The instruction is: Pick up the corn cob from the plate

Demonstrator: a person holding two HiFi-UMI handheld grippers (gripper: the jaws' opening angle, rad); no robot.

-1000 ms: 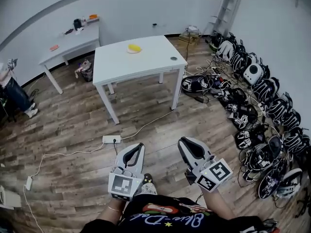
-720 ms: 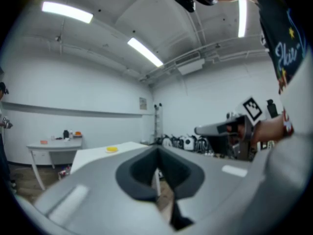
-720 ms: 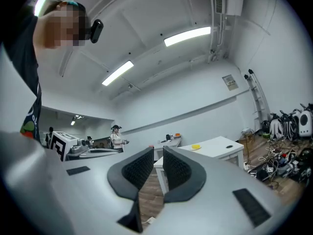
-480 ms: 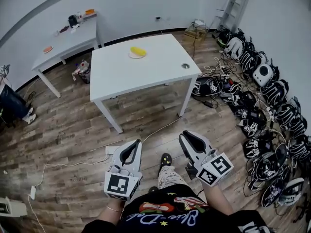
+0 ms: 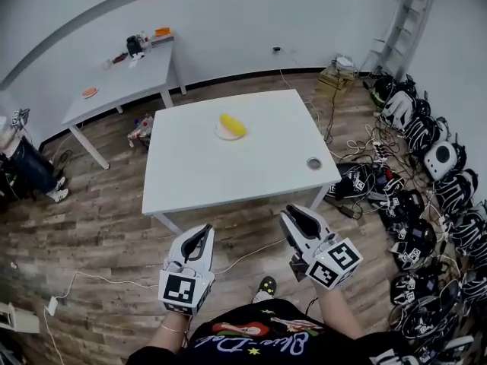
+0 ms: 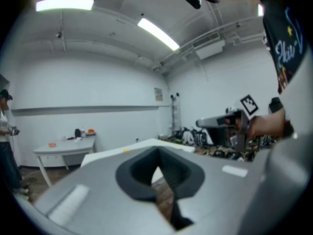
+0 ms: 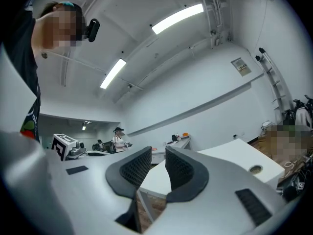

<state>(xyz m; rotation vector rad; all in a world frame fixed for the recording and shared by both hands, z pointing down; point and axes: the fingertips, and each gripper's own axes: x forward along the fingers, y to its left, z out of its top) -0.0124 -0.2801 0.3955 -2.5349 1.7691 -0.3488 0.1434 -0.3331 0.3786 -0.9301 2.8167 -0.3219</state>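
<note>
A yellow corn cob (image 5: 231, 124) lies on a small plate (image 5: 223, 135) near the far middle of the white table (image 5: 198, 173). Both grippers hover over the floor short of the table's near edge, far from the cob. My left gripper (image 5: 204, 233) is shut, its tips meeting with nothing held; its own view shows the same closed left gripper (image 6: 156, 153). My right gripper (image 5: 293, 216) has just been opening. In the right gripper view its pads stand slightly apart, and the right gripper (image 7: 158, 153) has nothing between them.
A small grey round cap (image 5: 313, 163) sits near the table's right front corner. A second table (image 5: 114, 86) with small items stands at the back left. Black-and-white gear (image 5: 426, 166) and cables pile along the right wall. A person (image 5: 23, 158) stands at the left edge.
The white table has drawn much closer and now fills the middle of the head view. Both grippers have been carried forward together to just short of its near edge.
</note>
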